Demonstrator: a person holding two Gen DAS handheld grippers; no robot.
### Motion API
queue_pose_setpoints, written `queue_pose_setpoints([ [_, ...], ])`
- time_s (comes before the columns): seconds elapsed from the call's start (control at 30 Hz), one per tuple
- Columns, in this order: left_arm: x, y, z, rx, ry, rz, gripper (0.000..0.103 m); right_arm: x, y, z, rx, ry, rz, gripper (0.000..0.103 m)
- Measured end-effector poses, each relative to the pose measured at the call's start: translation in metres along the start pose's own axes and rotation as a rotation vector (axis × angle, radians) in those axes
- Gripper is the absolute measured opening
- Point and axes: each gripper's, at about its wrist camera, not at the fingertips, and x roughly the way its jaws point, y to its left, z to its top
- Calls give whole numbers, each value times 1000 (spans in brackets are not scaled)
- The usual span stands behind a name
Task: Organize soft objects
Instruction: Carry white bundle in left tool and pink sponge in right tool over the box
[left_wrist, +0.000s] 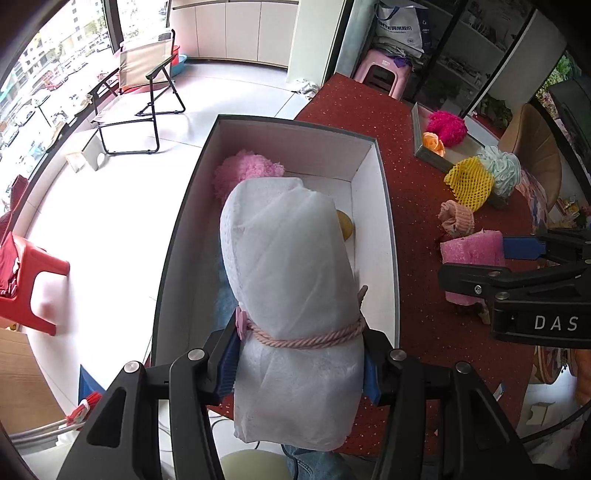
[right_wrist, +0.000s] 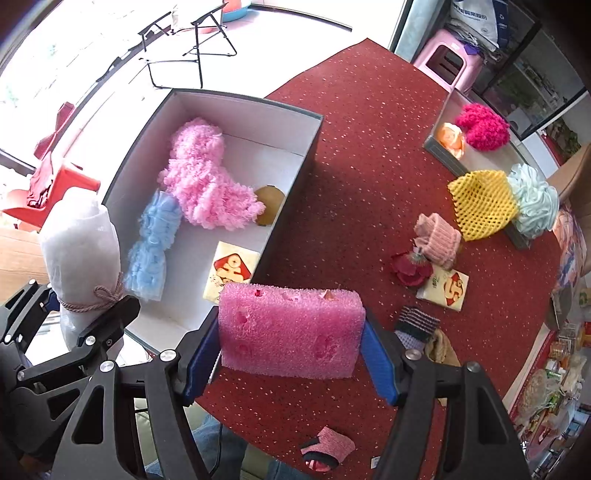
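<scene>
Left tool (left_wrist: 299, 354): I have it clenched on the white foam roll (left_wrist: 291, 280), blue pads pressing both sides just below the pink cord (left_wrist: 306, 338) tied round it.
White foam roll: upright in my left tool, held above the near end of the white box (left_wrist: 373, 229); I cannot tell whether it touches the box floor.
Right tool (right_wrist: 291, 349): I have it grasping the pink sponge block (right_wrist: 291, 330) by its two short ends, held over the red desk (right_wrist: 351, 177) just beside the box's near right corner.
White box: at the desk's left edge, open-topped.
Inside the box: a pink fluffy piece (right_wrist: 207, 177), a blue fluffy piece (right_wrist: 153, 240) against the left wall, a brownish round thing (right_wrist: 269, 203) by the right wall, a printed packet (right_wrist: 231, 269) near the front.
Right side of the desk: yellow foam net (right_wrist: 480, 203), pale green bath puff (right_wrist: 535, 206), pink knit piece (right_wrist: 437, 240), all apart from the box.
</scene>
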Motion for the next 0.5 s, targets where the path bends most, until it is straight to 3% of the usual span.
queue_pose_setpoints([
  [0.5,4,19,4,-44,7,36,54,2,-1,15,17,-10,20,73],
])
